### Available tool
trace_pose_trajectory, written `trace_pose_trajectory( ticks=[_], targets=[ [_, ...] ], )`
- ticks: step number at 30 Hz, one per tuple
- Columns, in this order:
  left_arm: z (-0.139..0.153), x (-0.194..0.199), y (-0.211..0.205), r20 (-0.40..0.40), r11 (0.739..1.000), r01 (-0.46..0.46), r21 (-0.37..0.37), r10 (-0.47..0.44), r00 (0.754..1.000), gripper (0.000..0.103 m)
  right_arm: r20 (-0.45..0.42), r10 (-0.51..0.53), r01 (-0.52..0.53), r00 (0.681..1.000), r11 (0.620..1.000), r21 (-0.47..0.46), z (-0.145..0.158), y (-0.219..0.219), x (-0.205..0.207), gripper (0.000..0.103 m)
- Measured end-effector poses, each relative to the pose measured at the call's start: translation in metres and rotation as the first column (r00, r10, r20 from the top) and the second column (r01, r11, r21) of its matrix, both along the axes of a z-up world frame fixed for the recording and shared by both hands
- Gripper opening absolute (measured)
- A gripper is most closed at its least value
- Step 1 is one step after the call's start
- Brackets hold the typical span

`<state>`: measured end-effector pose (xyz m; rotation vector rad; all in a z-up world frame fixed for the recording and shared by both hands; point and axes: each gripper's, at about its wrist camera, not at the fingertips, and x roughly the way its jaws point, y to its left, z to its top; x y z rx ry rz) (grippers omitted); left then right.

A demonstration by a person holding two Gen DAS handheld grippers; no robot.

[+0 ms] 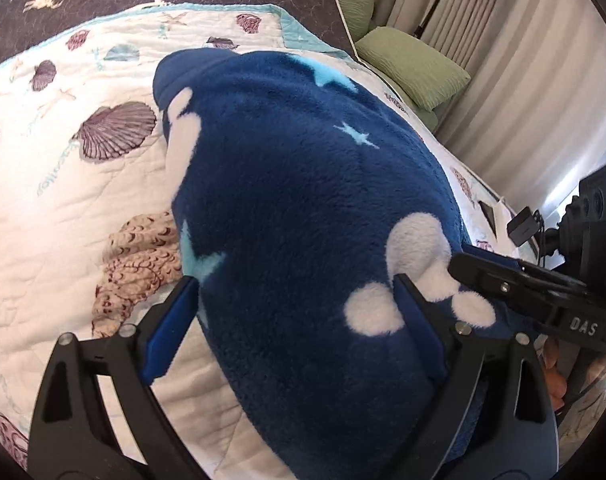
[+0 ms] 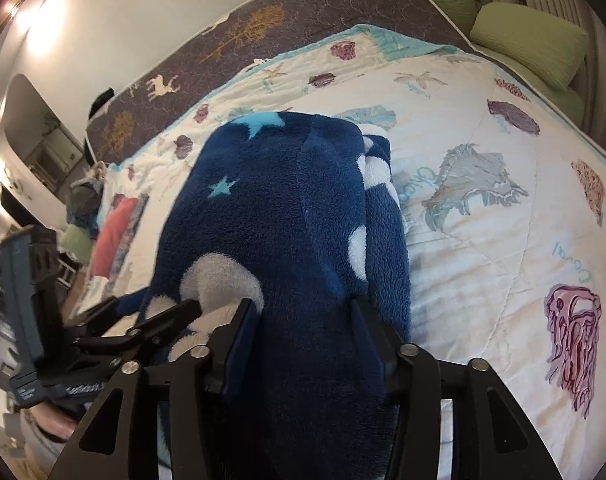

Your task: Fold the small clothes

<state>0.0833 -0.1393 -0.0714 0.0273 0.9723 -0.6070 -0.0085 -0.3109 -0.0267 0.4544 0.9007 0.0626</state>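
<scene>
- A navy fleece garment [image 1: 303, 200] with pale blue stars and white spots lies folded into a thick, long bundle on the bed's white seashell quilt [image 1: 63, 200].
- The left hand-held gripper [image 1: 295, 312] is spread wide astride the bundle's near end; its blue pads [image 1: 171, 328] stand clear of the fleece, so it is released.
- The right hand-held gripper [image 2: 303, 320] straddles the same end just beside it, jaws partly apart with fleece between them; whether the pads [image 2: 239, 352] press on the fleece I cannot tell.
- Green pillows [image 1: 415, 68] lie at the bed's far edge by the curtains [image 1: 503, 60].
</scene>
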Motion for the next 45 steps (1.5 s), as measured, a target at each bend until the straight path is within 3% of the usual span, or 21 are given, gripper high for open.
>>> trace_pose_trajectory(
  ticks=[2, 3, 5, 7, 9, 12, 16, 21, 30, 38, 43, 45],
  targets=[
    [0.0, 0.0, 0.001, -0.009, 1.0, -0.006, -0.007, 0.006, 1.0, 0.095, -0.001, 0.008, -0.008, 1.0, 1.0, 0.007, 0.002, -0.003, -0.003, 0.059],
    [0.0, -0.001, 0.002, -0.013, 1.0, -0.006, -0.012, 0.006, 1.0, 0.095, -0.007, 0.004, -0.004, 1.0, 1.0, -0.001, 0.003, -0.004, -0.005, 0.068],
    [-0.001, -0.001, 0.003, -0.017, 1.0, -0.012, -0.016, 0.012, 1.0, 0.096, -0.005, 0.008, -0.008, 1.0, 1.0, 0.009, 0.005, -0.008, -0.011, 0.073],
    [-0.003, 0.001, 0.005, -0.03, 0.999, -0.03, -0.024, 0.029, 0.999, 0.102, -0.015, -0.018, 0.018, 1.0, 1.0, -0.016, 0.006, -0.01, -0.016, 0.093],
    [-0.007, 0.006, 0.009, -0.068, 0.998, -0.04, -0.049, 0.037, 0.997, 0.103, -0.031, -0.061, 0.058, 0.998, 0.995, -0.075, 0.004, -0.013, -0.018, 0.103],
    [-0.013, 0.01, 0.013, -0.125, 0.995, -0.049, -0.089, 0.038, 0.991, 0.103, -0.056, -0.034, 0.032, 0.998, 0.999, -0.034, -0.006, -0.024, -0.014, 0.103],
    [-0.015, 0.013, 0.013, -0.138, 0.994, -0.03, -0.107, 0.015, 0.99, 0.103, -0.098, 0.013, -0.001, 0.995, 0.993, 0.12, -0.021, -0.04, -0.002, 0.103],
    [-0.021, 0.019, 0.016, -0.178, 0.987, -0.016, -0.157, -0.012, 0.984, 0.103, -0.121, 0.103, -0.061, 0.987, 0.949, 0.309, -0.047, -0.054, 0.015, 0.103],
    [-0.052, 0.037, 0.024, -0.35, 0.944, -0.013, -0.33, -0.109, 0.93, 0.103, -0.045, 0.262, -0.224, 0.964, 0.893, 0.389, -0.059, -0.062, 0.034, 0.103],
    [-0.058, 0.043, 0.017, -0.346, 0.931, 0.03, -0.363, -0.165, 0.924, 0.103, -0.003, 0.341, -0.316, 0.94, 0.875, 0.366, -0.058, -0.045, 0.07, 0.102],
    [-0.038, 0.027, 0.009, -0.235, 0.945, 0.053, -0.324, -0.135, 0.963, 0.092, 0.028, 0.273, -0.264, 0.962, 0.891, 0.37, -0.049, -0.045, 0.064, 0.073],
    [-0.019, 0.02, 0.003, -0.17, 0.951, 0.081, -0.299, -0.137, 0.976, 0.09, 0.05, 0.249, -0.25, 0.967, 0.899, 0.359, -0.037, -0.047, 0.058, 0.068]
  ],
)
